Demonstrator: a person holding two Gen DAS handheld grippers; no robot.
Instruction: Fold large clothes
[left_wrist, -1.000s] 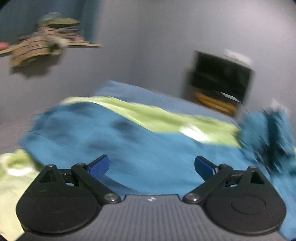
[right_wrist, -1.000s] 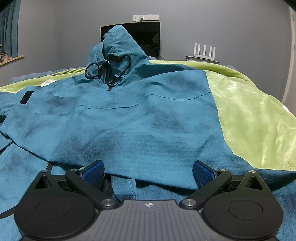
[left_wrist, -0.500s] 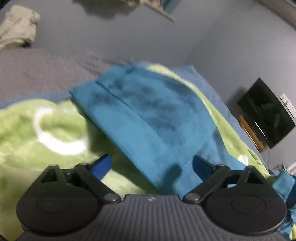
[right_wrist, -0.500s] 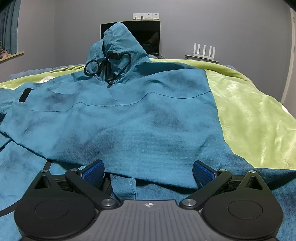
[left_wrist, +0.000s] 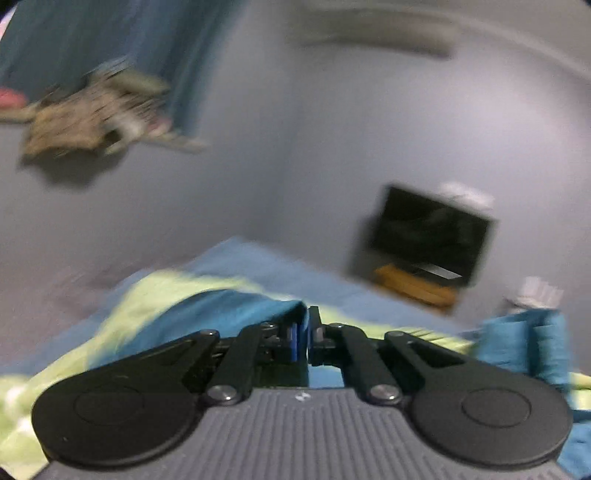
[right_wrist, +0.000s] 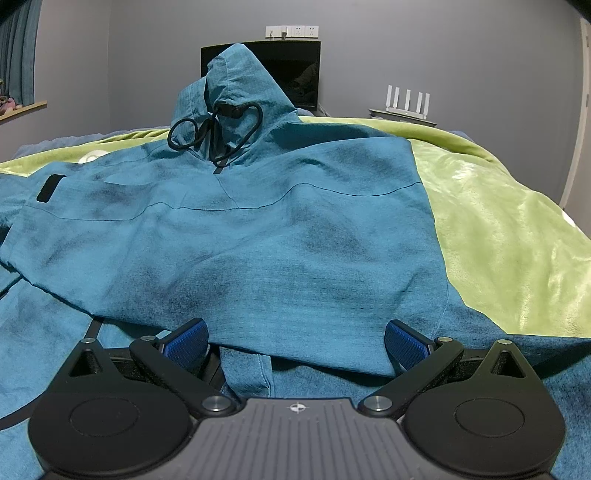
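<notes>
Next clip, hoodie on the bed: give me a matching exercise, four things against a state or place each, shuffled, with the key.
Things:
1. left gripper
2. right gripper
3. hood
4. green blanket

States or places:
A. standing up, black drawcord looped across it
B. jaws wide apart above the teal hoodie
C. spread under the hoodie
D. shut on a fold of teal fabric

Pairs: 1-D, 2-B, 3-A, 4-C
</notes>
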